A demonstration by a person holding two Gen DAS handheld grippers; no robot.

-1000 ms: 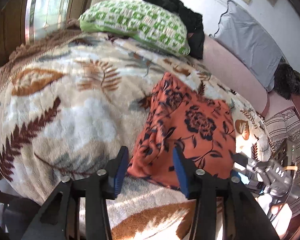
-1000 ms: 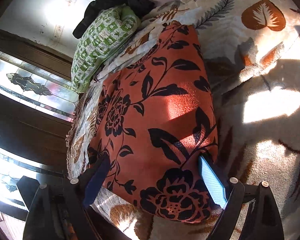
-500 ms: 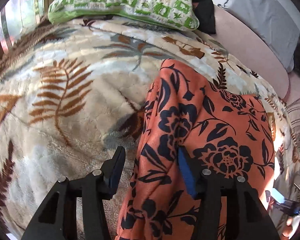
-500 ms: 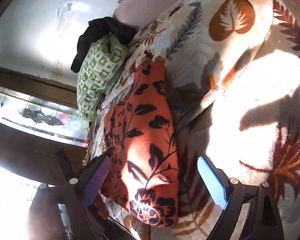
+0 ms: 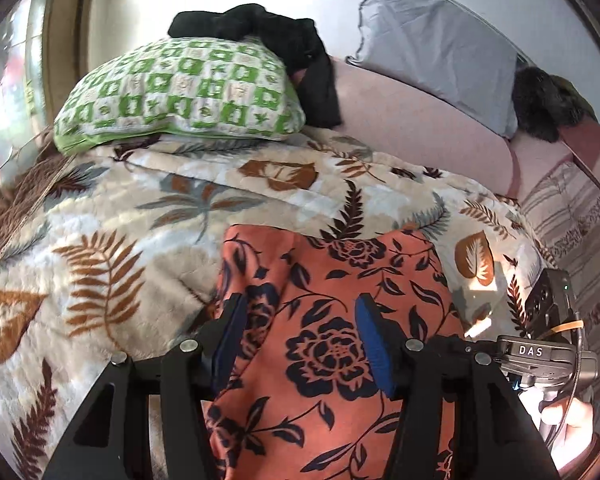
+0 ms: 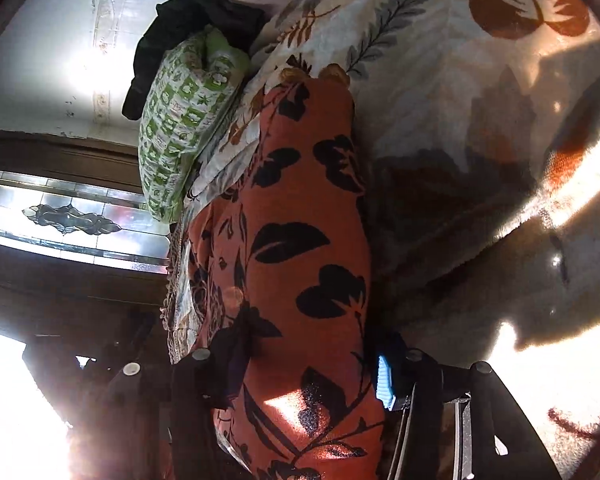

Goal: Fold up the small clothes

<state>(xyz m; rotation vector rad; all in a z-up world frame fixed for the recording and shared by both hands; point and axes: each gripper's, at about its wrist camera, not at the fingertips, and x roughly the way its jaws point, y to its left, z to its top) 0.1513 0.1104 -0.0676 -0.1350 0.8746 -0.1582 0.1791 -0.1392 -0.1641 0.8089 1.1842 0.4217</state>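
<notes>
- On the bed, a plush blanket (image 5: pixel 112 248) printed with brown and grey leaves covers the surface; at its far left edge lies a green-and-white checked pillow (image 5: pixel 180 92).
- A black garment (image 5: pixel 296 48) is draped over the right end of that pillow, touching it.
- In the middle of the blanket lies the orange cloth (image 5: pixel 340 300) with a dark floral print, bunched into a long, narrow shape that runs away from the cameras.
- The left gripper (image 5: pixel 300 336) straddles the near part of the orange cloth, its jaws about half spread; the fabric sits between the blue pads, and the left pad rests against a fold, but a firm pinch cannot be told.
- The right gripper (image 6: pixel 308 364), seen in the right wrist view, has just been closing its jaws, and the orange cloth fills the gap between them, with both pads pressed against the fabric's sides.
- Further right, a grey pillow (image 5: pixel 440 44) leans on the wall above a pink sheet (image 5: pixel 412 120).
- At the far right lies a striped cloth (image 5: pixel 572 224).
</notes>
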